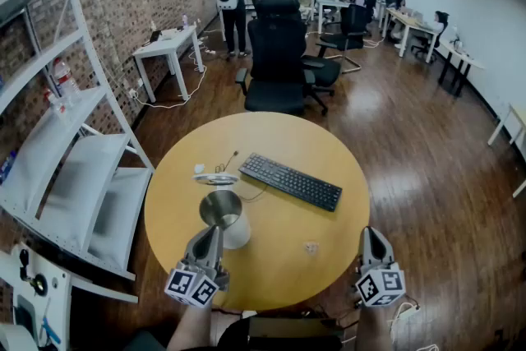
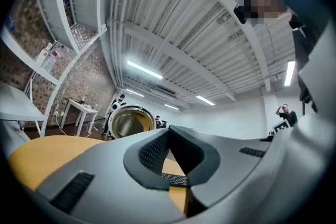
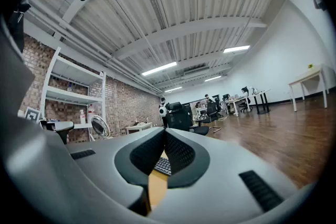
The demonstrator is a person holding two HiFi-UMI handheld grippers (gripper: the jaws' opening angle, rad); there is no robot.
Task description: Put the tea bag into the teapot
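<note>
I have both tongs pressed together and empty. The left gripper hangs at the near side of the teapot, and the right gripper is over the near right edge of the table. The teapot's mouth is open, with its lid set aside just beyond it, ready for filling. What I take for the tea bag lies between the grippers, nearer my right one, which I judge better placed to pick it up.

No word, brand, number or sign is being shown legibly. Only black-and-white square marker patterns are being carried on the white cube of the left claw and on the matching cube of the right claw. The key legends of the black rectangular keyboard are being rendered too small to read.
</note>
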